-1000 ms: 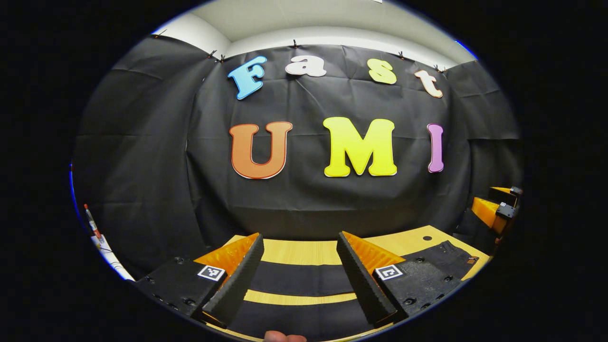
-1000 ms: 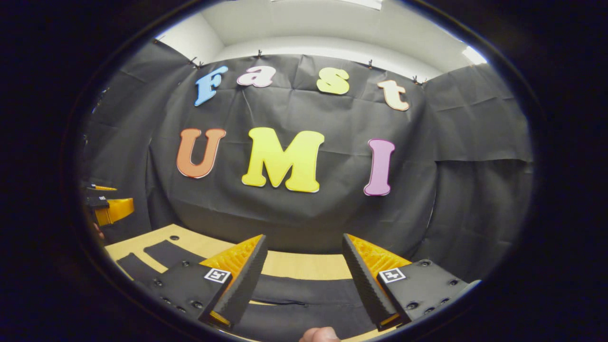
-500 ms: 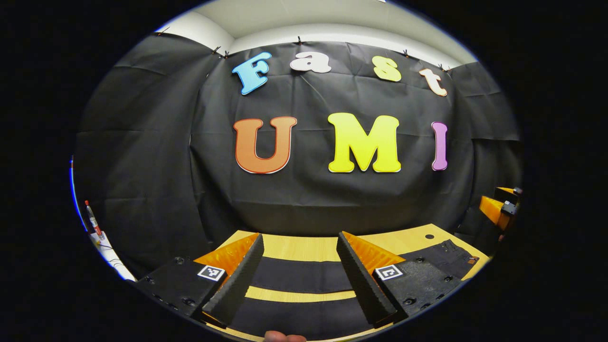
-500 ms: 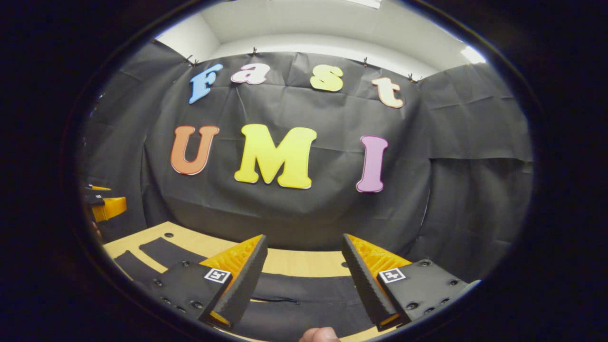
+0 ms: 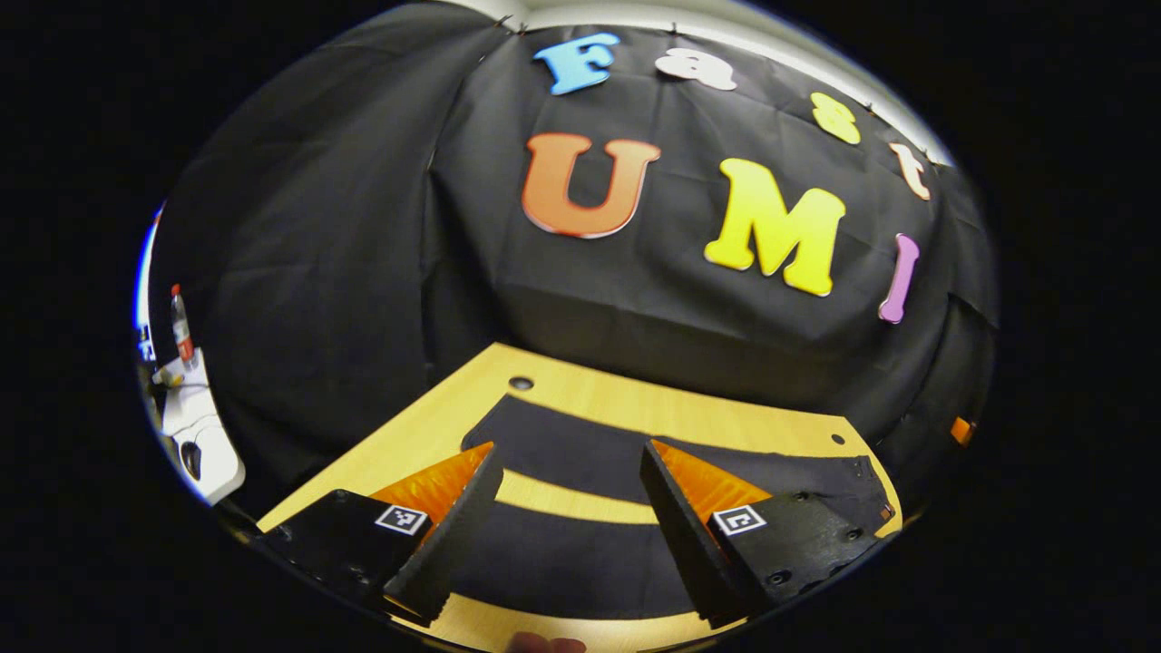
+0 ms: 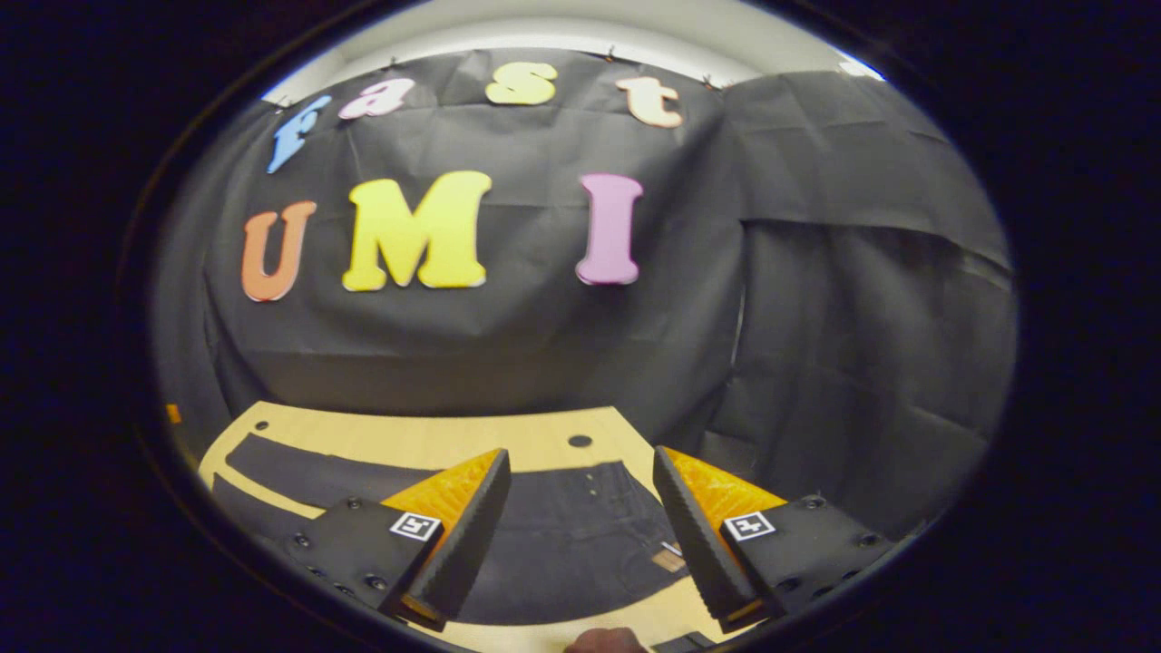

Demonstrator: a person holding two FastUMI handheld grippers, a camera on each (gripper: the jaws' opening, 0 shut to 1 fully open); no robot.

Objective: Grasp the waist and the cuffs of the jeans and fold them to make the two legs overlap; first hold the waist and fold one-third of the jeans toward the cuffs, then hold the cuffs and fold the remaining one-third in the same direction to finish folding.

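Dark jeans [image 5: 562,453] lie flat on a light wooden table [image 5: 635,404], their two legs spread apart with a strip of wood between them. In the left gripper view my left gripper [image 5: 562,517] hangs open above the legs near the cuff end. In the right gripper view the jeans' waist [image 6: 599,517], with a small tan patch, lies below my right gripper [image 6: 580,526], which is open and holds nothing. The legs [image 6: 299,472] run off to the left there.
The table has small round holes [image 5: 521,383] near its back edge, and one hole [image 6: 580,441] beyond the waist. Black cloth walls stand close behind the table. A white side surface with a bottle [image 5: 181,326] sits at far left.
Both cameras have tilted down and swung outward: the left one toward the cuffs, the right one toward the waist. More of the table and jeans shows. Both grippers stay open.
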